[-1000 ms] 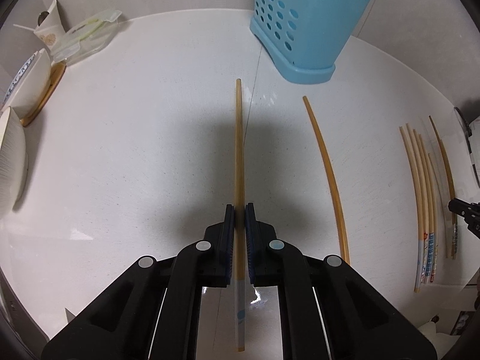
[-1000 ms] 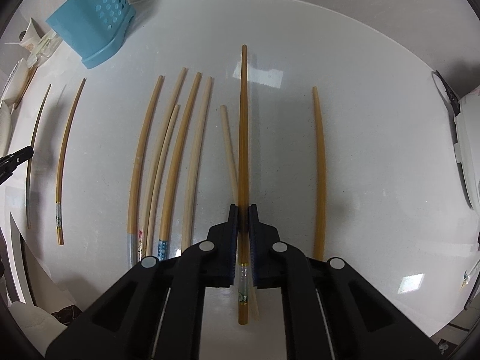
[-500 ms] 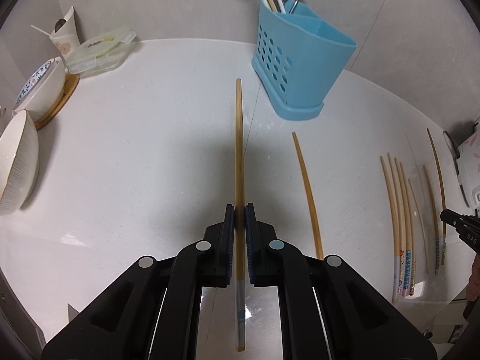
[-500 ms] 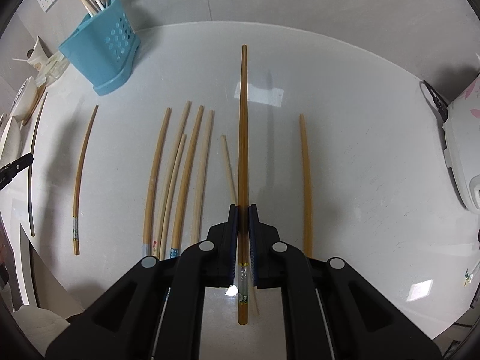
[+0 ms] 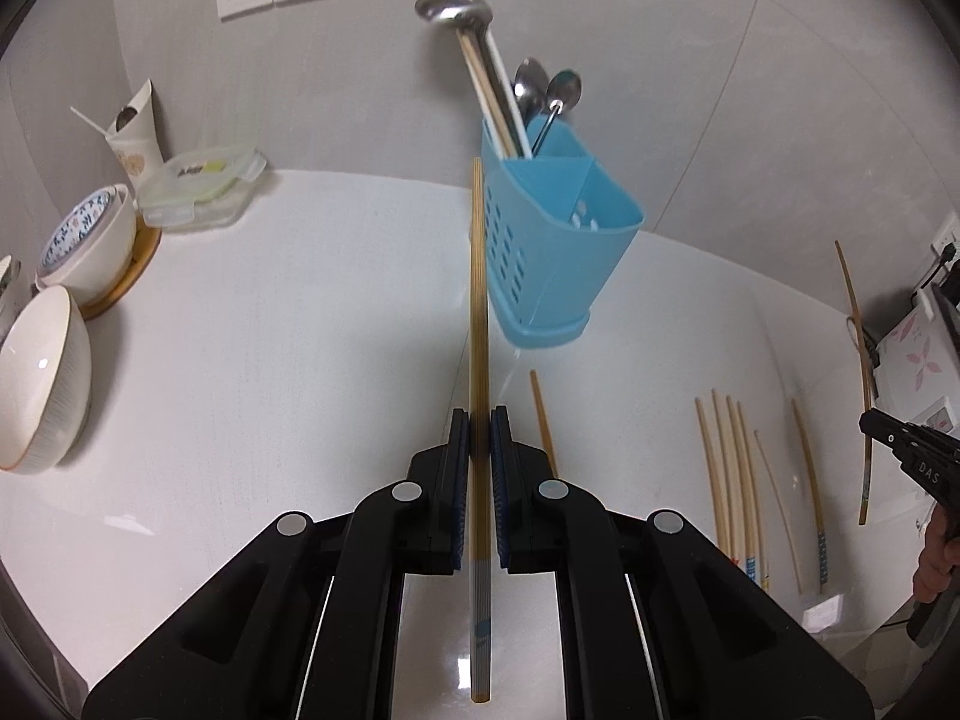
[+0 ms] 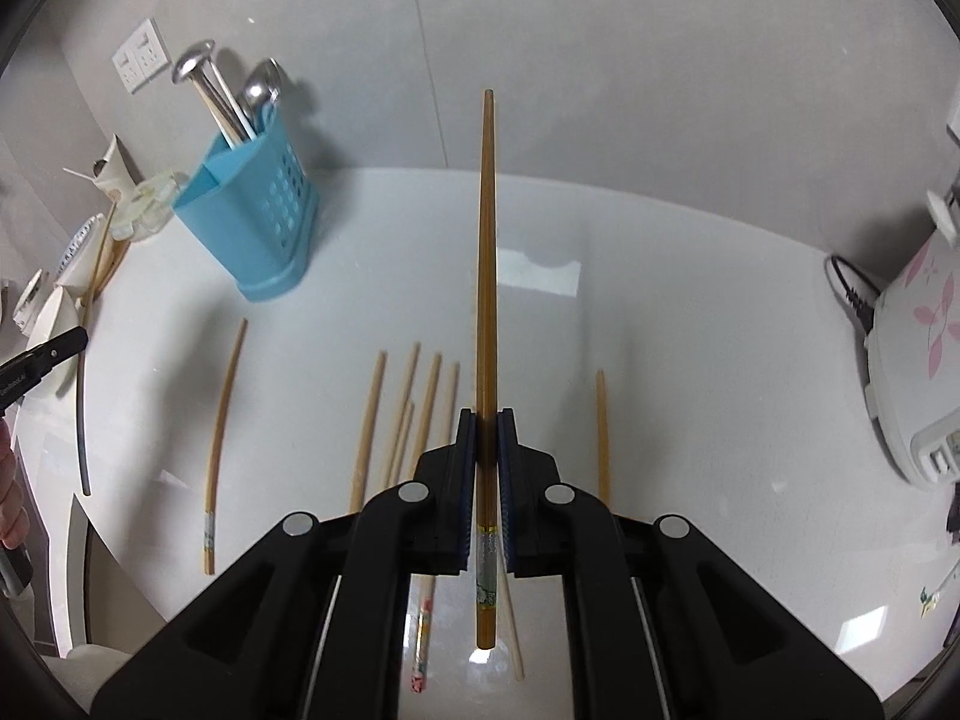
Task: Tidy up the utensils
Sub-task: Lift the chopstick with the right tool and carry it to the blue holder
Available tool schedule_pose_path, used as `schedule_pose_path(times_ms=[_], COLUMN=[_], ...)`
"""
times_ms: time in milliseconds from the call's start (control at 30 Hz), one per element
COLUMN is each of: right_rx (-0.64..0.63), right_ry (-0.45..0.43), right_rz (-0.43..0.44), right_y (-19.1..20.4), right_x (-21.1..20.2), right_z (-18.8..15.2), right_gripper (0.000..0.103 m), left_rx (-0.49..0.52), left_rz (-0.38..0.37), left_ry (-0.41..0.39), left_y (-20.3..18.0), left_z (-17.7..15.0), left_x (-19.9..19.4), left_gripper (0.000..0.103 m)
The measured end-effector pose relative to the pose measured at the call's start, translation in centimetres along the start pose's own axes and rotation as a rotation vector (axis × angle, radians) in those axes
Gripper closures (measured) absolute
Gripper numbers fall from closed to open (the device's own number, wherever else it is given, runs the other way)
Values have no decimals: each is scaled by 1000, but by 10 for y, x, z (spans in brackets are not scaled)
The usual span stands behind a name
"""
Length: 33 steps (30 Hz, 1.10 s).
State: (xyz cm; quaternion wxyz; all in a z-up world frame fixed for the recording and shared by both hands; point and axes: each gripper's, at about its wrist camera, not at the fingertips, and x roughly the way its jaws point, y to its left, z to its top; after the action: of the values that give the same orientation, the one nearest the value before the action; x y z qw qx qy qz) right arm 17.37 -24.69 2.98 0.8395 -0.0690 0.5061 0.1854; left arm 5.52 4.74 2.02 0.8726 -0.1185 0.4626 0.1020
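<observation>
Left wrist view: left gripper (image 5: 479, 420) clamps a bamboo chopstick (image 5: 478, 300), lifted off the white counter (image 5: 300, 330).
Right wrist view: right gripper (image 6: 486, 420) pinches a darker chopstick (image 6: 486, 276).
Blue caddy (image 5: 552, 252): upright near the wall, ladle (image 5: 454, 7), spoons (image 5: 549, 93) and pale chopsticks in its back compartment; front compartment looks empty.
Loose chopsticks (image 6: 396, 414): lying on the counter.
Bowls (image 5: 42, 378): far left.

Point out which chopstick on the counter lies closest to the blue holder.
The lone chopstick lying left of the loose bunch, just in front of the blue holder; the others sit farther right.
</observation>
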Motion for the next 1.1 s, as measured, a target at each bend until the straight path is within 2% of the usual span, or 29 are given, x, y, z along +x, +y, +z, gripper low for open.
schedule_pose_path(times_ms=[400,900,1100], right_rx=[-86,-154,-149], right_ry=[-169,-275,-294], right_rz=[47,115,143], right_y=[30,77,87], right_x=[-35,-45,-35], right_z=[61,116,126], right_gripper=[97,97,97], left_rx=[-13,-28,-31], left_rz=[-14,-59,-97], left_ry=[-115,-253,-343], left_y=[-3,-13,-20], left_z=[43,105,126], left_x=[-32,-47,-41], left_gripper=[96,96,96])
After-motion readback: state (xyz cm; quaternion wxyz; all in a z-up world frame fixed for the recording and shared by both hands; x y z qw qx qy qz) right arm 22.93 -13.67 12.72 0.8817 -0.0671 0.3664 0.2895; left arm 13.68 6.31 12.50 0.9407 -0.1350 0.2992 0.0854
